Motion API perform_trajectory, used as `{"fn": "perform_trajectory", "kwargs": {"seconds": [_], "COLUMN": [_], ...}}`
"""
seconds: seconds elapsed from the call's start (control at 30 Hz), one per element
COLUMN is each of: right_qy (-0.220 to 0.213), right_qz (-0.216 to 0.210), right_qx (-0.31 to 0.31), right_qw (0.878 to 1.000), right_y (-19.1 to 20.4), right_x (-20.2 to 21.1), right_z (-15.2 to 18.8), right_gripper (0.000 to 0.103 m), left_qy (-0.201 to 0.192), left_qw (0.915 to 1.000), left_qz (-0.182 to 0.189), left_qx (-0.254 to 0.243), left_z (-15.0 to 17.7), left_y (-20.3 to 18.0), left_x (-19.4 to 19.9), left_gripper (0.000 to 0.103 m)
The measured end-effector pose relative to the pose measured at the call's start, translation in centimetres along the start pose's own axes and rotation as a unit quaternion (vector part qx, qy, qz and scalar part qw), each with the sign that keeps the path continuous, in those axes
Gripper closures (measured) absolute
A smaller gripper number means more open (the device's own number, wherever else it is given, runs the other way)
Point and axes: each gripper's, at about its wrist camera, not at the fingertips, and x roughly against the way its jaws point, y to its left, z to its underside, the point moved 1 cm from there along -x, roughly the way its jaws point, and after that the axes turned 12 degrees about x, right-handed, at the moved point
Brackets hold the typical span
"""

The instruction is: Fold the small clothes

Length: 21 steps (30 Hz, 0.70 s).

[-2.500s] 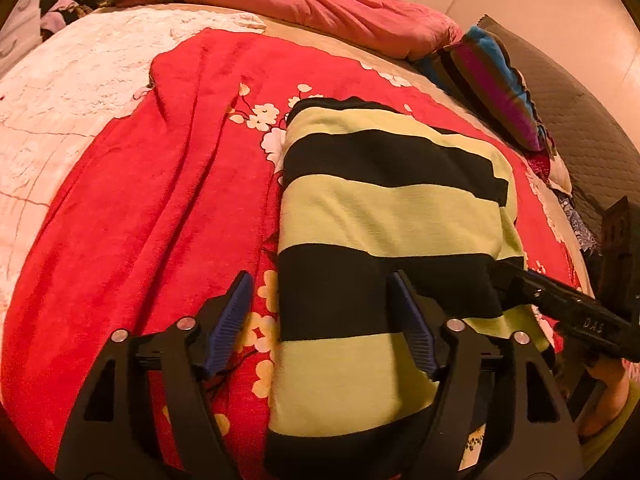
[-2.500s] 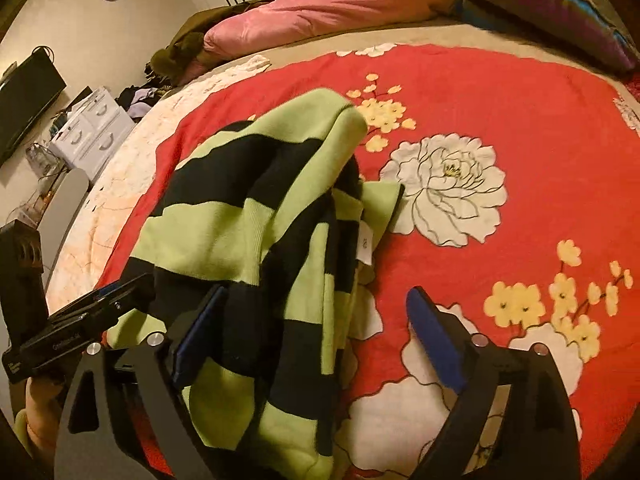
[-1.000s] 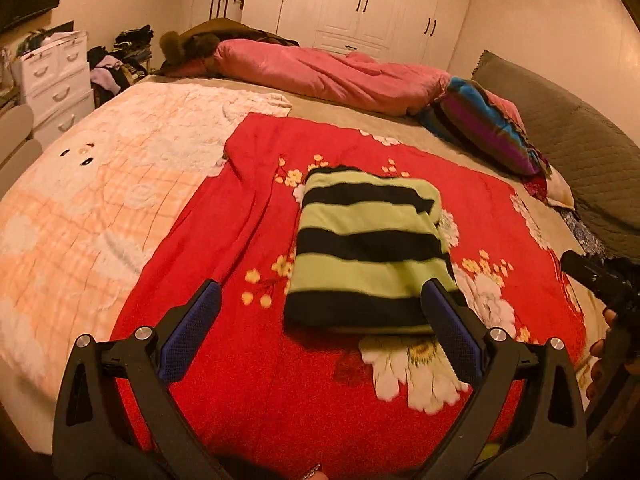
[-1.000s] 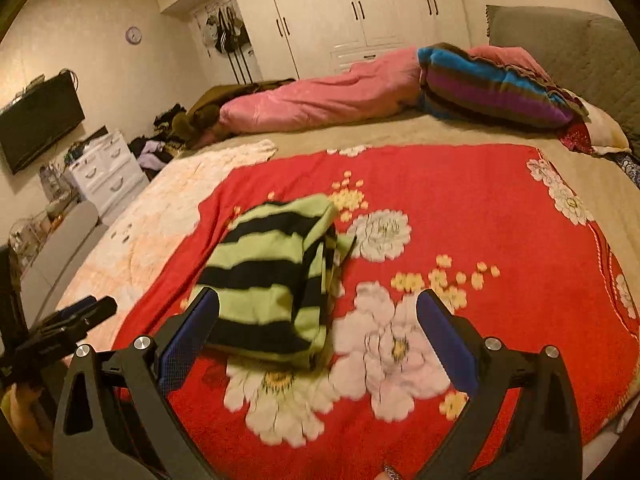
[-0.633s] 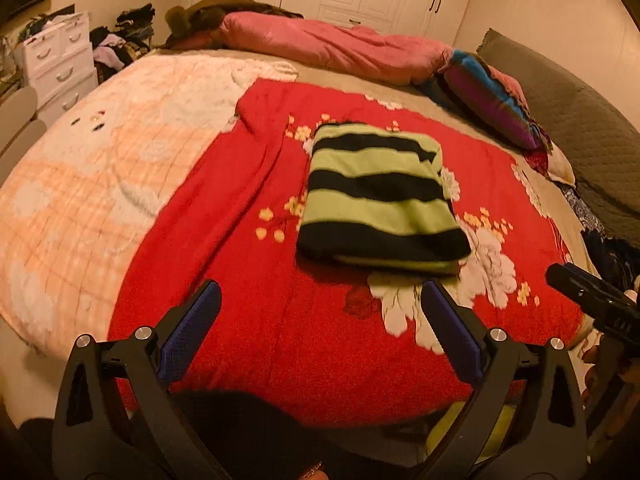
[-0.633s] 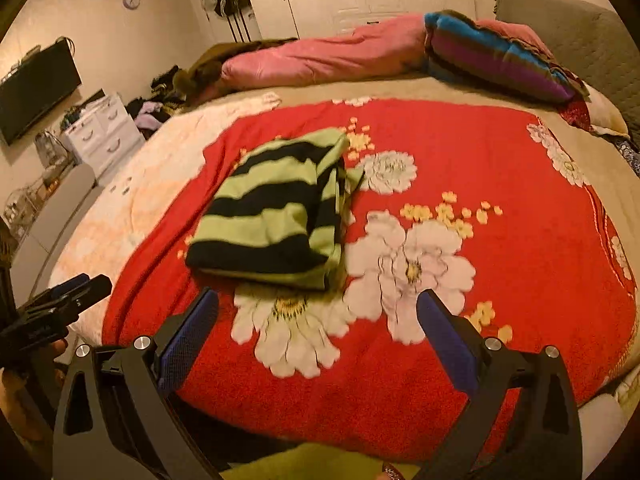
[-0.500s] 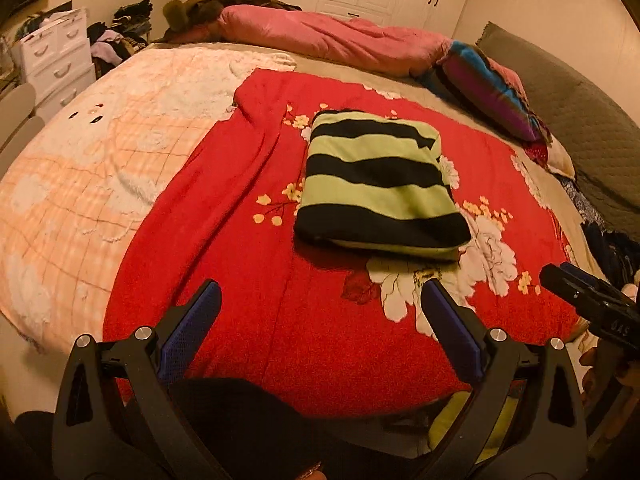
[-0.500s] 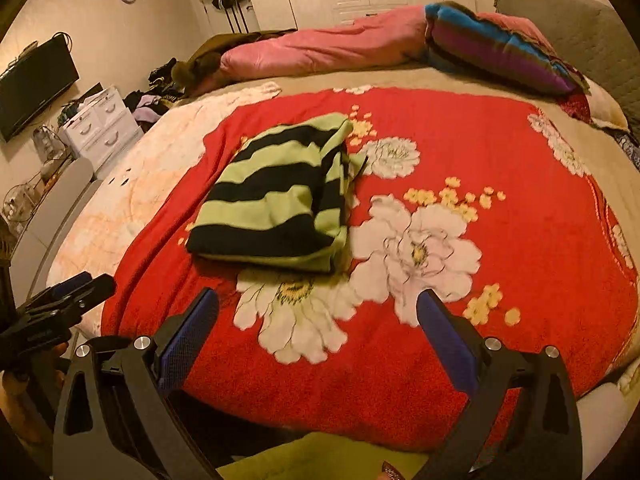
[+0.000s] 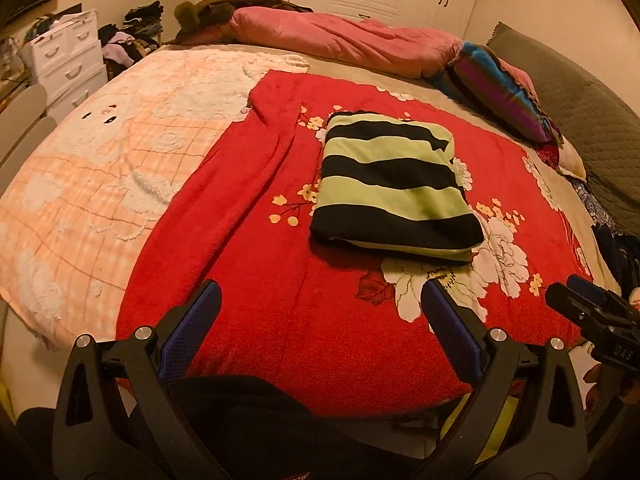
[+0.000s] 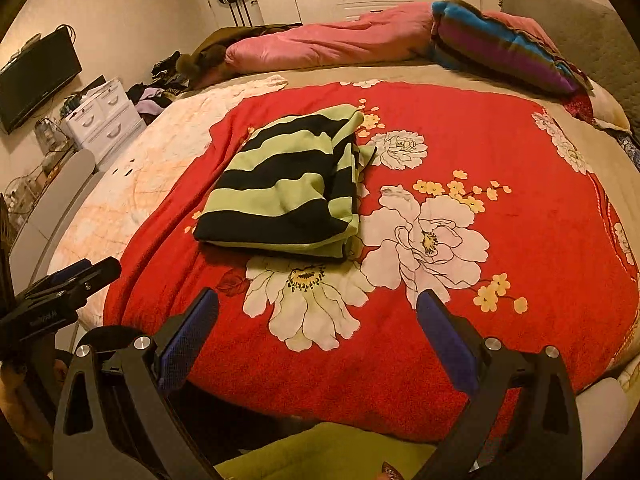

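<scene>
A green and black striped garment (image 9: 390,184) lies folded into a neat rectangle on the red flowered blanket (image 9: 280,300); it also shows in the right wrist view (image 10: 288,184). My left gripper (image 9: 320,320) is open and empty, held back above the bed's near edge, well short of the garment. My right gripper (image 10: 318,316) is open and empty, also back at the near edge. Each gripper shows at the side of the other's view, the right one (image 9: 592,316) and the left one (image 10: 64,284).
A peach blanket (image 9: 100,176) covers the bed's left part. A pink duvet (image 9: 344,40) and a striped pillow (image 9: 500,92) lie at the far side. White drawers (image 9: 68,60) and a clothes pile stand left of the bed. Wardrobes line the back wall.
Both grippers let go of the garment and pulled back and up from it to the bed's near edge. The garment lies folded and still.
</scene>
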Motion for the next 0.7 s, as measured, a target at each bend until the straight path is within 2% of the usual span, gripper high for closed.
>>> {"fn": "perform_trajectory", "kwargs": {"seconds": [0.7], "right_qy": [0.001], "right_qz": [-0.001], "right_qx": [-0.003], "right_qw": [1.0], "right_y": [0.05], "right_x": [0.04], "right_z": [0.21], "right_gripper": [0.004], "left_qy": [-0.007], "left_qw": [0.9999], "left_qz": [-0.006], "left_qx": [-0.006], "left_z": [-0.15], "left_y": [-0.01], "left_x": [0.38], "left_gripper": [0.009]}}
